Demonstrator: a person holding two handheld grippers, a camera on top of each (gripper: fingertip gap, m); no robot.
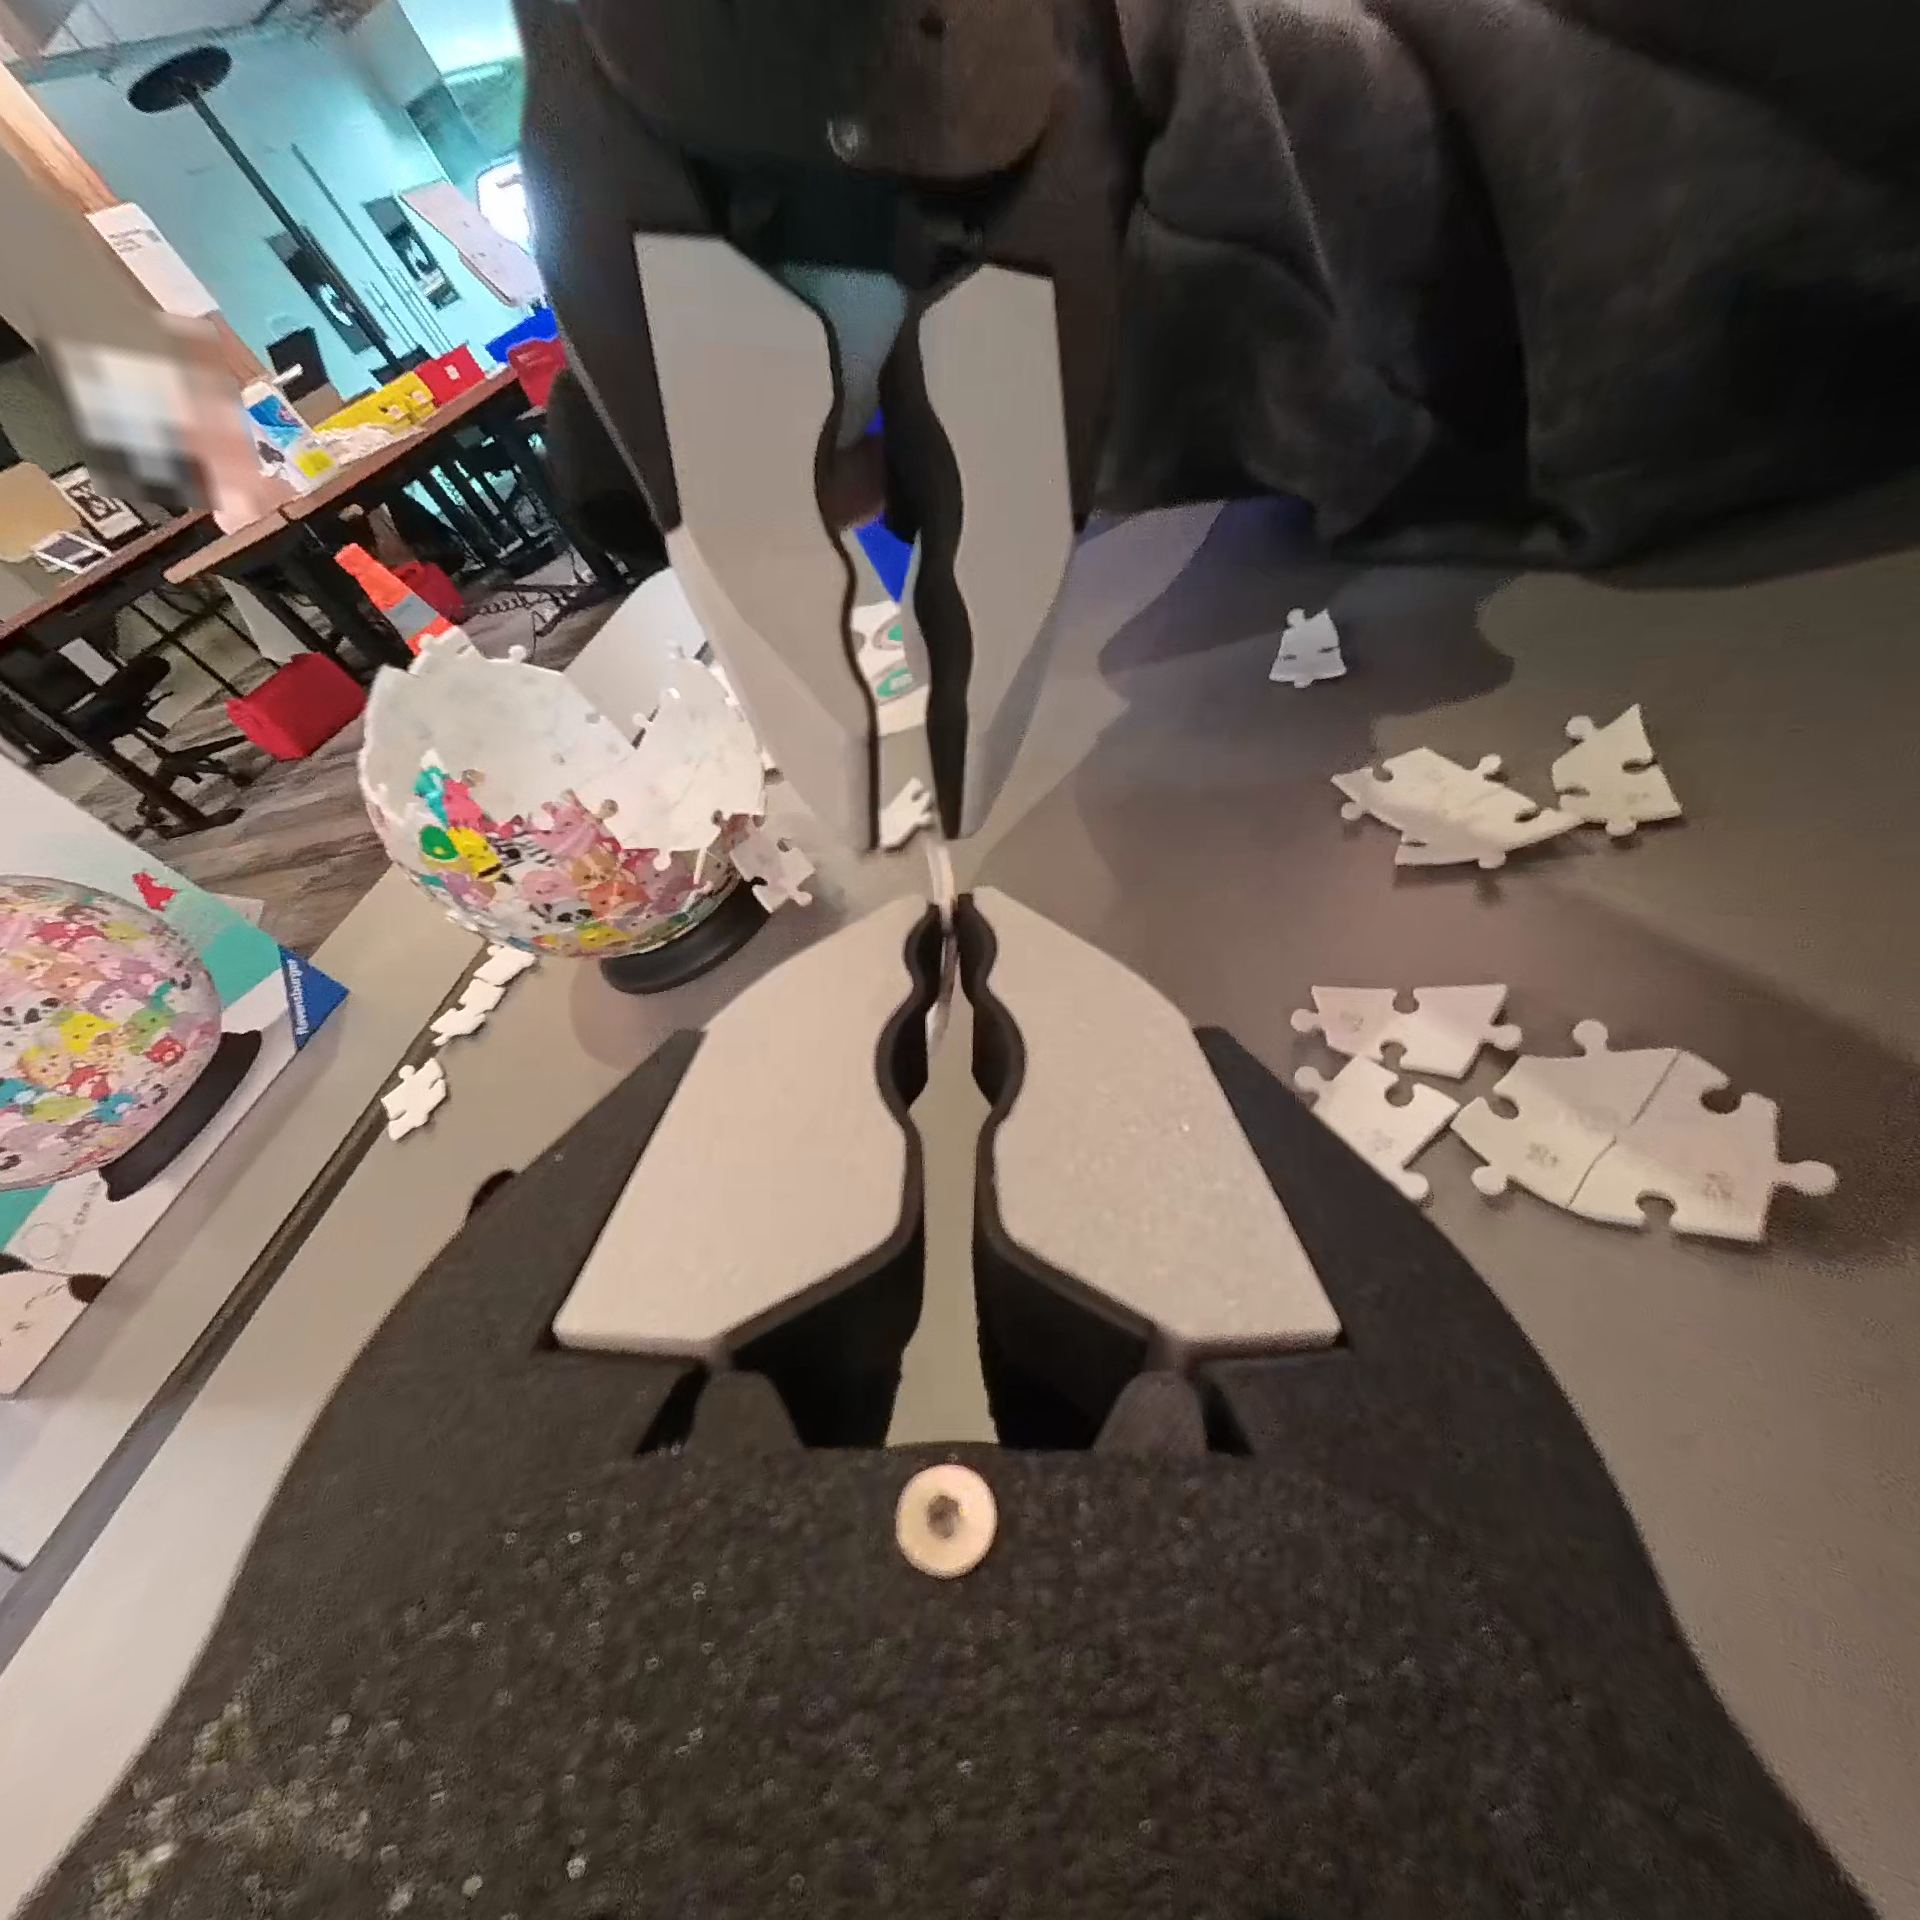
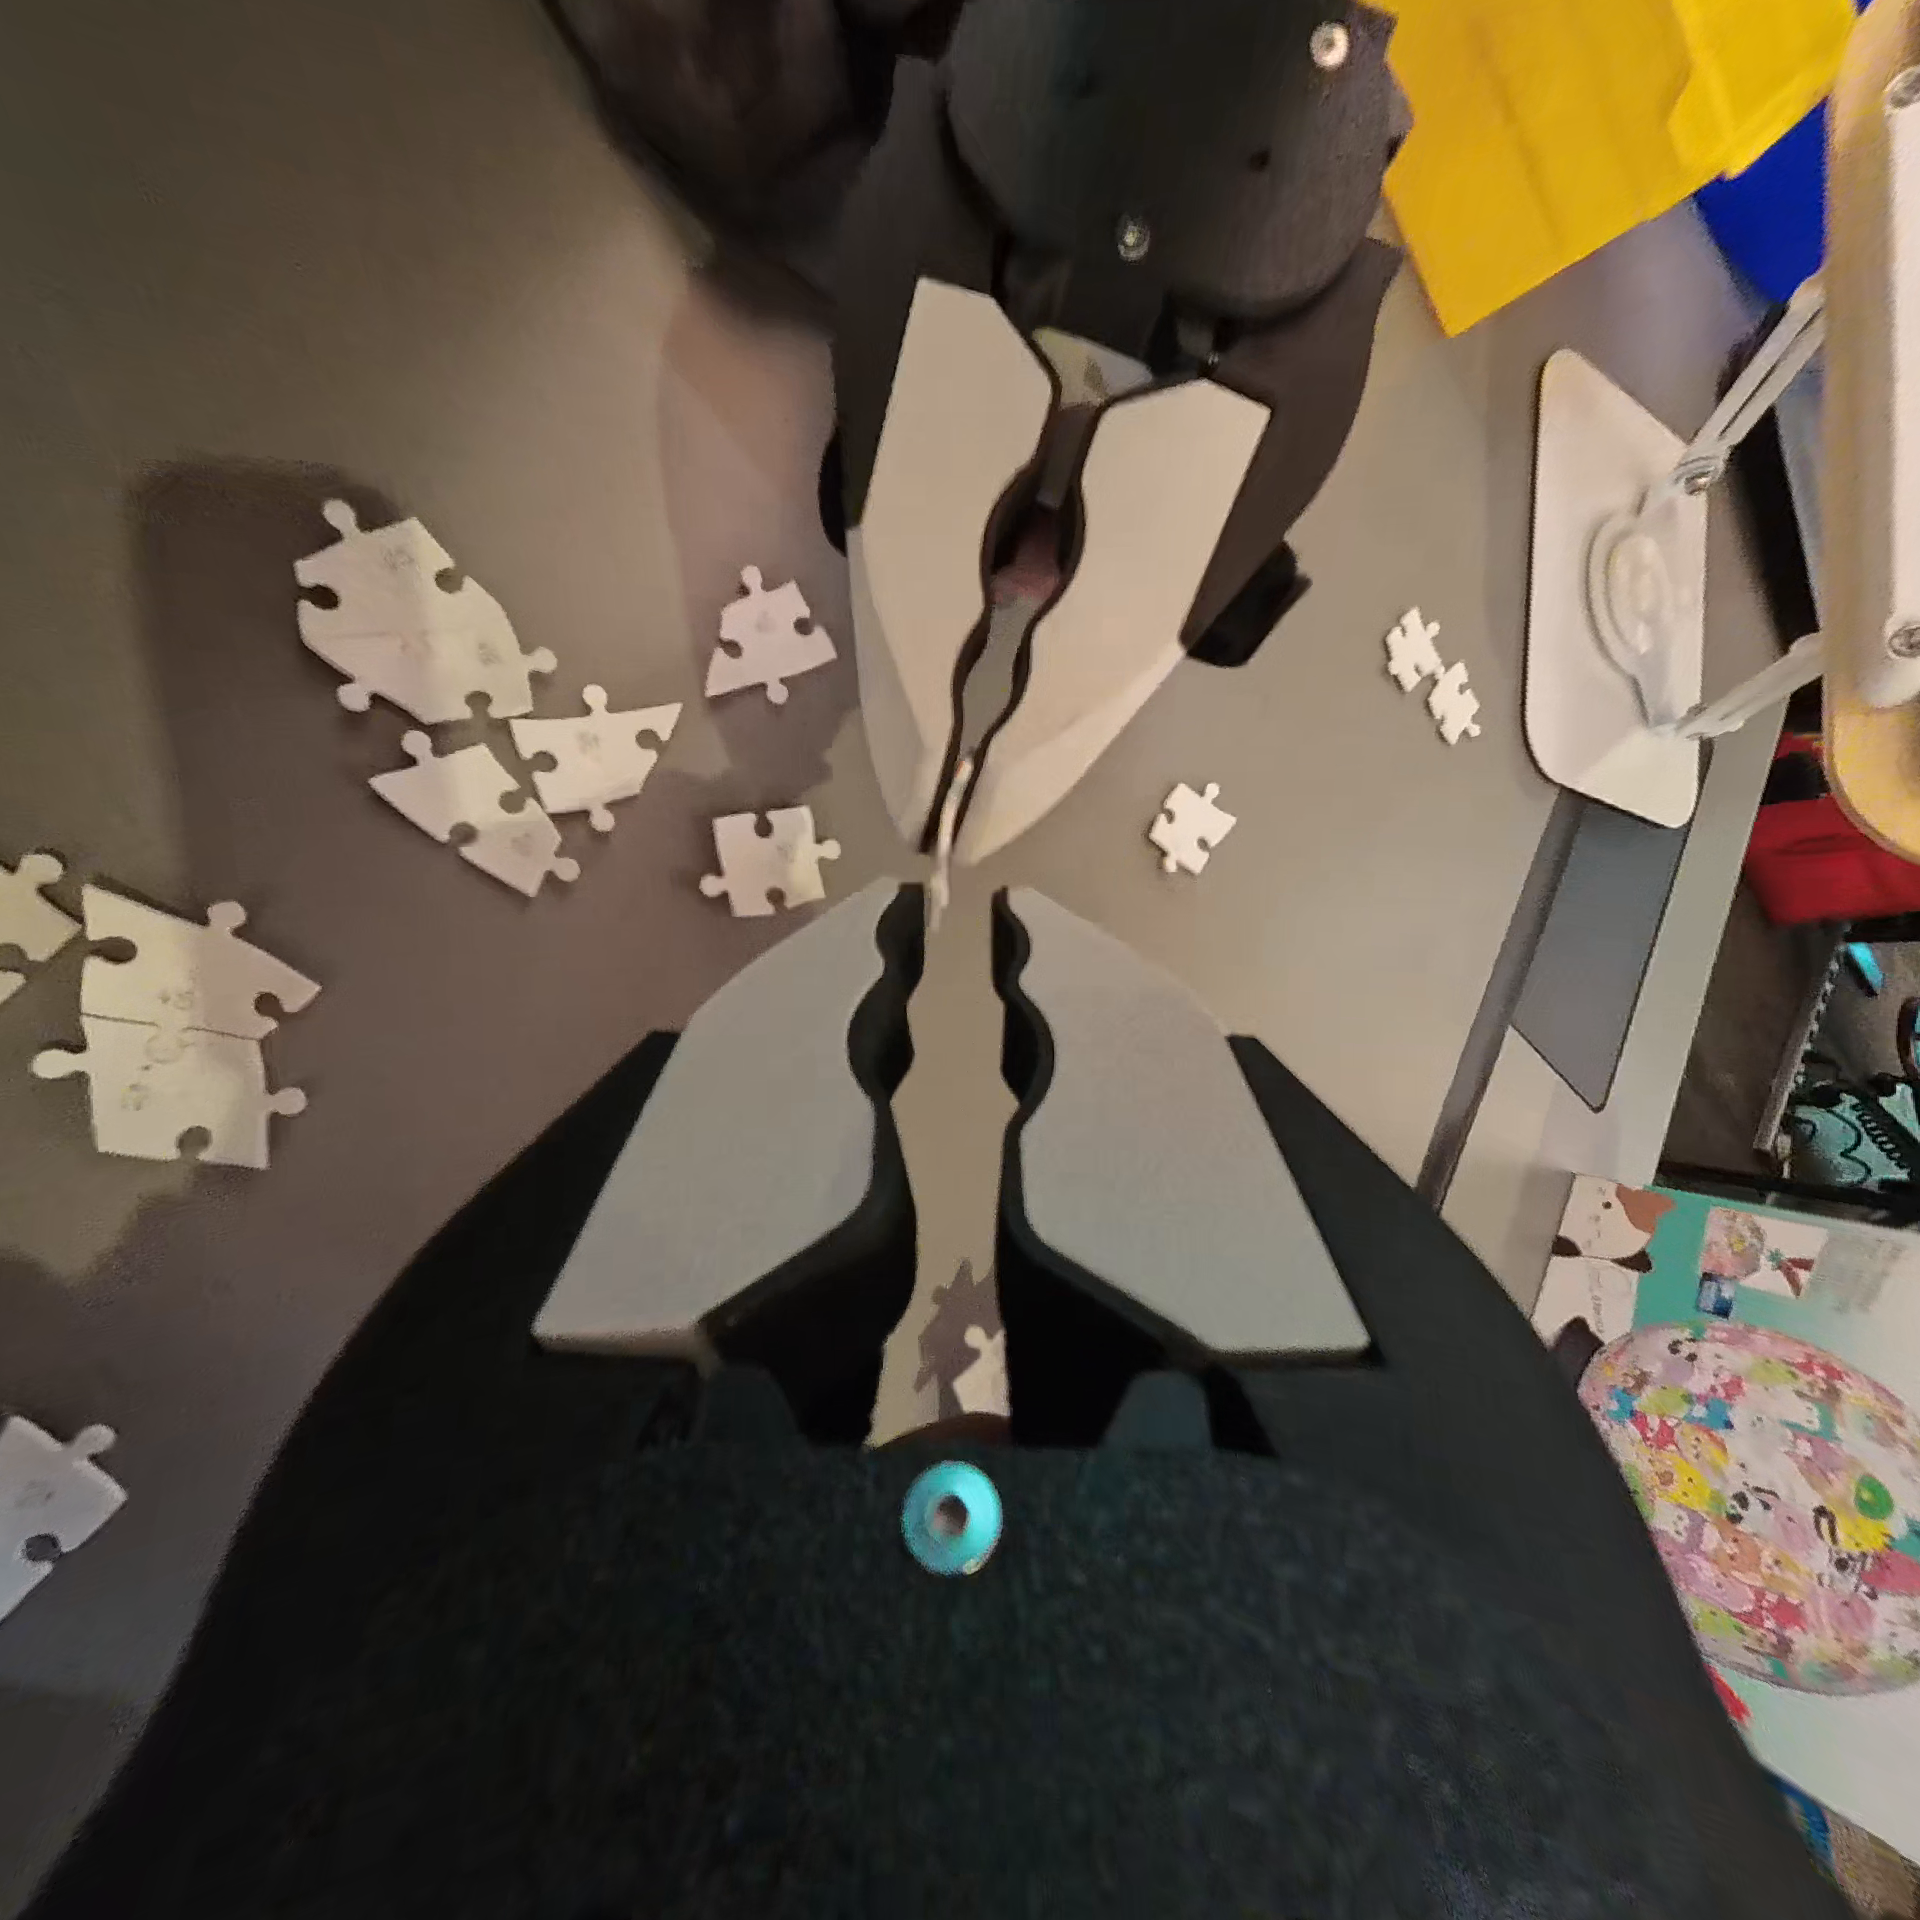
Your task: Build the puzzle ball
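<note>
**Piece held edge-on between two facing grippers**

Piece sits edge-on above the table, pinched at the tips of the left gripper. The left jaws are closed onto it, with only the thin white card between the pads. In the right wrist view the same piece pokes out of the left gripper's tips towards the camera.

The right gripper faces the left one tip to tip. Its jaws stand narrowly apart, with grey table showing down the slot between them. The free end of the piece lies at the inner edge of one fingertip, not clamped. From the left wrist view the right gripper comes in from the far side, with a dark sleeve behind it.

The ball is part built: an open shell, white inside and coloured outside, resting on a black stand. It sits left of the grippers in the left wrist view, near the table edge, with a few small pieces just beside it.

Loose pieces lie white side up on the table, some joined in twos and threes. The right wrist view shows more of them spread to the left. The box, with the finished ball pictured on it, lies flat on a separate surface beside the table. A white base stands at the table's far right.
</note>
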